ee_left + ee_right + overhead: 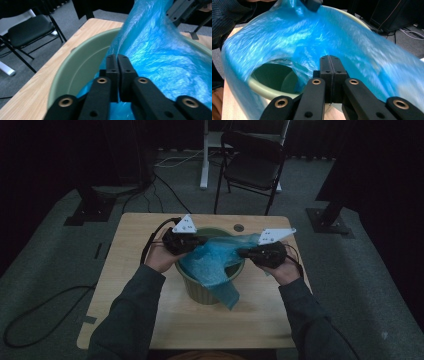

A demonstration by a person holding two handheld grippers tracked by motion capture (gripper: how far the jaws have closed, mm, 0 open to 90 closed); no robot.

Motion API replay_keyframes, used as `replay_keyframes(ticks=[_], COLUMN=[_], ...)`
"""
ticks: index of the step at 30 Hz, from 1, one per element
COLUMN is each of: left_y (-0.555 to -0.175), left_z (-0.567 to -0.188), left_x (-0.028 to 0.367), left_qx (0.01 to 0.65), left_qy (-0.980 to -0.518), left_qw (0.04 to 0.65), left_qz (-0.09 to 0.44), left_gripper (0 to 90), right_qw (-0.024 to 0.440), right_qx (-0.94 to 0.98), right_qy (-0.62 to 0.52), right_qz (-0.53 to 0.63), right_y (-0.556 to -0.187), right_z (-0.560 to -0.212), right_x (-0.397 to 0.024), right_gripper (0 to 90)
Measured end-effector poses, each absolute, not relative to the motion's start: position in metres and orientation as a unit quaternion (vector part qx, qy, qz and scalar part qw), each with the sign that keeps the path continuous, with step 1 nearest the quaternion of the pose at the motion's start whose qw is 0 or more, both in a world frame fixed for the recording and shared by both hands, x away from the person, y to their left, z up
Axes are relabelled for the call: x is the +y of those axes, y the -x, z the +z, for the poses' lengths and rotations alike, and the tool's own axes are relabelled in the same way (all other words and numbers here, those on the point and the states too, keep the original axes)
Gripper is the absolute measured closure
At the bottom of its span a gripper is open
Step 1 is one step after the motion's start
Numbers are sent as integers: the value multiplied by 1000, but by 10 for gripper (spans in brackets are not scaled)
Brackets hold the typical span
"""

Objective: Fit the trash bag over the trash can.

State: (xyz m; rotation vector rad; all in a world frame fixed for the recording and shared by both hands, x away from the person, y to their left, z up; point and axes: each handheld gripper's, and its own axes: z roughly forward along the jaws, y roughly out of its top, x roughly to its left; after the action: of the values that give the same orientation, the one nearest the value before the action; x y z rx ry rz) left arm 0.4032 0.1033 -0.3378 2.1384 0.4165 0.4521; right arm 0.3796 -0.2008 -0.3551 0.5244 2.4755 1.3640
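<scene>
Left gripper (199, 241) clenched on blue bag (215, 262) at left rim of green pot (200, 292), right gripper (243, 253) clenched on bag at right rim, bag draped over near rim, wooden table (135, 285).

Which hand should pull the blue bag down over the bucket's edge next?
Probably the left. The left gripper is shut on the blue bag right above the green bucket's rim, which is still bare there. The right gripper also pinches the bag, but plastic already hangs over the rim near it.
</scene>
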Motion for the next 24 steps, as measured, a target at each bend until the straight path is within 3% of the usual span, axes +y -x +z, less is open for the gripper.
replay_keyframes(ticks=[24], left_y=[-409], left_z=[-349], left_x=[164], left_qx=[256], left_qy=[-833], left_qw=[447], left_qz=[202], left_gripper=[897], right_qw=[139], right_qx=[856], right_qy=[-198], right_qz=[458], right_y=[-370], right_z=[-359], right_x=[-232], right_gripper=[900])
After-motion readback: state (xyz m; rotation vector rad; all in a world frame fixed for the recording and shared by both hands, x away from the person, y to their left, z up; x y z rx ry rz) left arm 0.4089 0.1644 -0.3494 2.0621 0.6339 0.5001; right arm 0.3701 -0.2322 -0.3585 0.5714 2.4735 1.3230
